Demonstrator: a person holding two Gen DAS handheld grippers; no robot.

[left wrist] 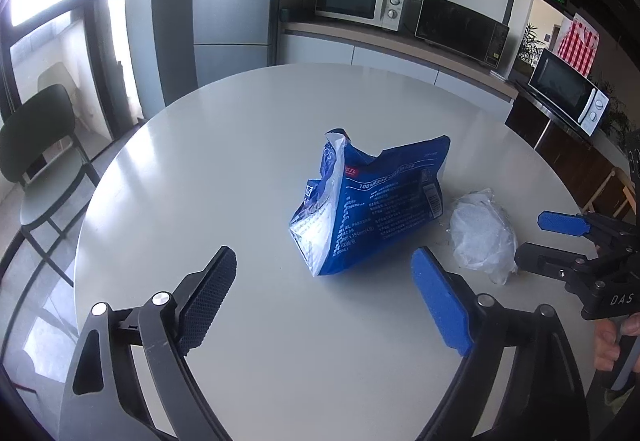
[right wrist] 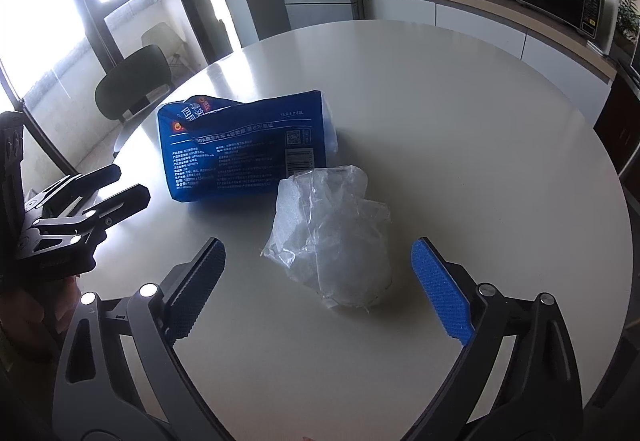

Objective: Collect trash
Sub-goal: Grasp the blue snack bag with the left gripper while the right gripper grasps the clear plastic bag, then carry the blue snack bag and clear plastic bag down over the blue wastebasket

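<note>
A crumpled blue tissue wrapper (left wrist: 372, 205) lies on the round white table (left wrist: 248, 145), torn open at its left end. A crumpled clear plastic bag (left wrist: 482, 237) lies just right of it. My left gripper (left wrist: 324, 277) is open and empty, just short of the wrapper. My right gripper (left wrist: 532, 241) shows at the right edge, open. In the right wrist view the right gripper (right wrist: 318, 269) is open, with the clear bag (right wrist: 332, 237) between its fingers and ahead. The blue wrapper (right wrist: 248, 153) lies behind it. The left gripper (right wrist: 120, 185) shows at the left.
A dark chair (left wrist: 40, 145) stands left of the table by the window. A fridge (left wrist: 232, 1) and a counter with microwaves (left wrist: 360, 1) are behind the table. The table's edge (right wrist: 624, 225) curves close on the right.
</note>
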